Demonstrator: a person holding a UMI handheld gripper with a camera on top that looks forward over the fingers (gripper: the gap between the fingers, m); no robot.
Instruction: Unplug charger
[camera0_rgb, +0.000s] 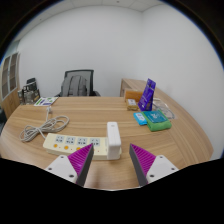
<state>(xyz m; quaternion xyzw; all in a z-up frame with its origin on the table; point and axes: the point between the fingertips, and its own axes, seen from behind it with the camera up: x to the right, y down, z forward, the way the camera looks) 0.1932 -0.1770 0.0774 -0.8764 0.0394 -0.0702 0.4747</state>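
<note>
Even, bright indoor light fills the room, with no hard shadows on the desk (120, 150). The white wall (100, 40) looks evenly lit, slightly grey. Strong fisheye bending curves the desk edge and walls. Far things look soft and small.

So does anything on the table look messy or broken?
Nothing looks broken or spilled. The white charger stands upright in the power strip, whose cord lies loosely coiled on the table. The open gripper hovers just short of the strip.
</note>
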